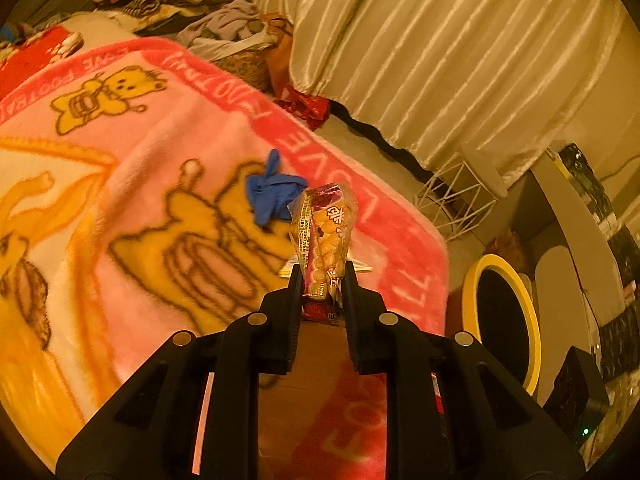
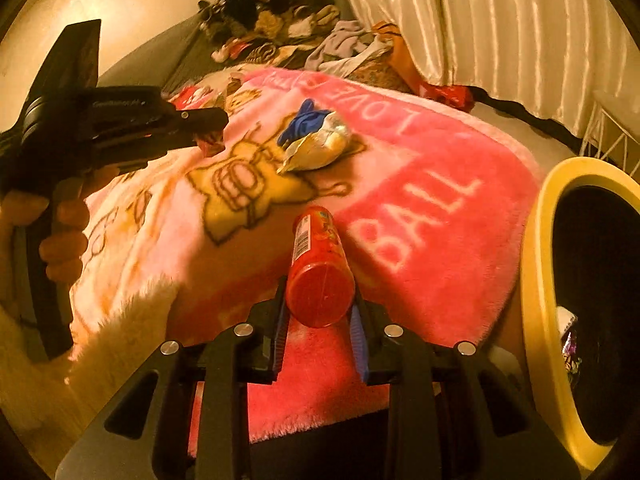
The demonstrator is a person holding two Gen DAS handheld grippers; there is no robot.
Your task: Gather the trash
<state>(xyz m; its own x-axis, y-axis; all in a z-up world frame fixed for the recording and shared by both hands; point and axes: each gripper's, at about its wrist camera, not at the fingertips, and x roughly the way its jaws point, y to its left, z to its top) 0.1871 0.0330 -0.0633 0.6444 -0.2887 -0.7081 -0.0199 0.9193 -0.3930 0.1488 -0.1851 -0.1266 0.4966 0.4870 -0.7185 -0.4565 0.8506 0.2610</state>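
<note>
trash in both fingers: left (image 1: 322, 280) pinches a wrapper (image 1: 326, 236), right (image 2: 318, 300) squeezes a bottle (image 2: 320, 268). next we drop them in the bin (image 2: 536, 240).

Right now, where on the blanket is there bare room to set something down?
Free: the pink border strip with the white "BALL" lettering, between the silver wrapper and the yellow-rimmed bin. Crowded: blanket centre, where the blue glove touches the wrapper. Far end is piled with clothes.
</note>
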